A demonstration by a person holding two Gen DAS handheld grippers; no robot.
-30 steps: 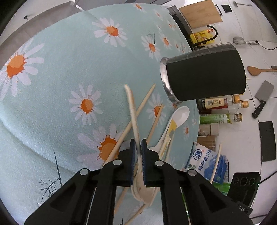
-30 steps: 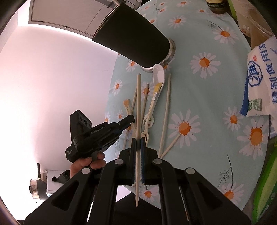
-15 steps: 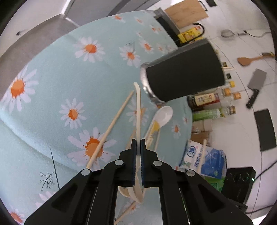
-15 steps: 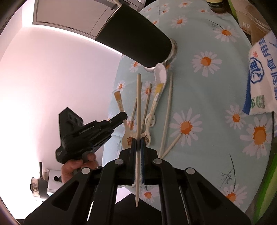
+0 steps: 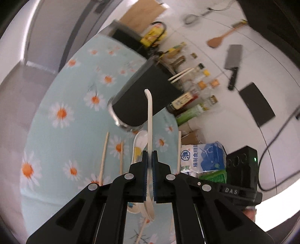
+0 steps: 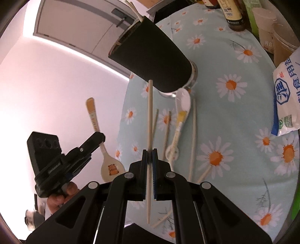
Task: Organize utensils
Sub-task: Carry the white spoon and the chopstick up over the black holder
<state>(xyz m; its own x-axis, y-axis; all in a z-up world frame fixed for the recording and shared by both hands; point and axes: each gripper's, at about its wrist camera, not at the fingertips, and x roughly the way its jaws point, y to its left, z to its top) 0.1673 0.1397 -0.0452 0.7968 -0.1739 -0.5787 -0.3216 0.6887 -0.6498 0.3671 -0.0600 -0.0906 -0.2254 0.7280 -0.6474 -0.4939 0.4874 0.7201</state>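
Spoon [image 5: 150,120] in left claw [image 5: 149,155], clear above tablecloth [image 5: 61,135]

Spoon [image 5: 150,120] in left tool [image 5: 149,155]

At the lower right of my left view, my other gripper's body [image 5: 230,191] reads "DAS". The salt bag [image 5: 202,157] beside it carries Chinese print, "精制食用盐". The bottle labels [image 6: 233,11] are too blurred for me to read.
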